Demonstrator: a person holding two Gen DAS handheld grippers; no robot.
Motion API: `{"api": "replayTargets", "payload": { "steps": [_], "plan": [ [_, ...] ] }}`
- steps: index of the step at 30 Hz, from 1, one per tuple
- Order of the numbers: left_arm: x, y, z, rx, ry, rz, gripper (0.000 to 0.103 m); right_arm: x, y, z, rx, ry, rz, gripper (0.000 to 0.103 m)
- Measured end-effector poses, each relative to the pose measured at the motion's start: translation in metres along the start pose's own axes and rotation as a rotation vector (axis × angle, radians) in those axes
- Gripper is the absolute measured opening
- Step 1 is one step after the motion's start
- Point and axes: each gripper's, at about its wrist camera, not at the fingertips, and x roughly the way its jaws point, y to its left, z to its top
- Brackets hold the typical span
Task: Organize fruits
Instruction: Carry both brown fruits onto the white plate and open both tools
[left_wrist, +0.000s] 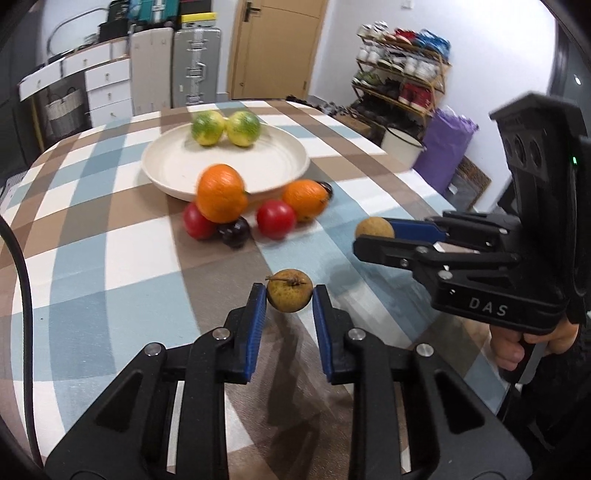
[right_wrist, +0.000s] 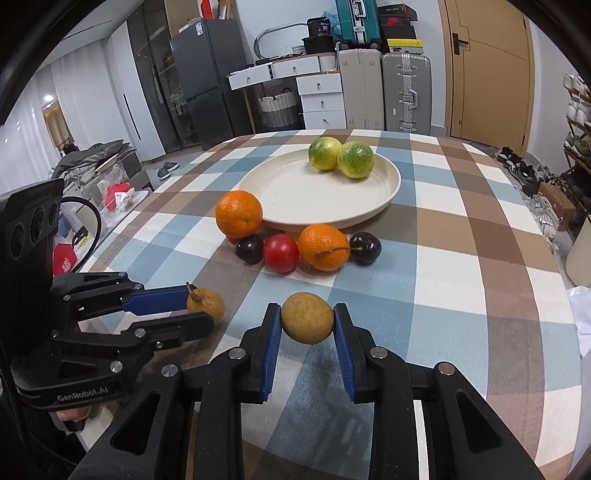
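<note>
My left gripper (left_wrist: 289, 297) is shut on a small brown stemmed fruit (left_wrist: 289, 295) above the checked tablecloth; it also shows in the right wrist view (right_wrist: 205, 303). My right gripper (right_wrist: 307, 323) is shut on a second small brown fruit (right_wrist: 307, 323), which the left wrist view shows at its tips (left_wrist: 373, 228). A cream plate (right_wrist: 280, 199) holds two green-yellow fruits (right_wrist: 341, 154). In front of it lie two oranges (right_wrist: 323, 246), red tomatoes (right_wrist: 281, 253) and dark plums (right_wrist: 365, 248).
The round table (right_wrist: 480, 258) carries a blue, brown and white checked cloth. Behind it stand white drawers (right_wrist: 321, 99), suitcases (right_wrist: 406, 92) and a wooden door (right_wrist: 487, 66). A shoe rack (left_wrist: 402, 70) and a white pot (left_wrist: 400, 146) are on the right.
</note>
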Motion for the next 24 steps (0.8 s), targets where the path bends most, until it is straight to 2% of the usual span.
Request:
{"api": "replayTargets", "payload": {
  "steps": [9,24],
  "plan": [
    [-0.015,0.019,0.021,-0.043,-0.101,0.107,0.023,0.006,0.003,0.022,-0.037,-0.032,0.030,0.029],
    [-0.008,0.034,0.060,-0.059,-0.164,0.154,0.023,0.014,-0.005,0.057,-0.055,-0.086,0.056,0.029]
  ]
}}
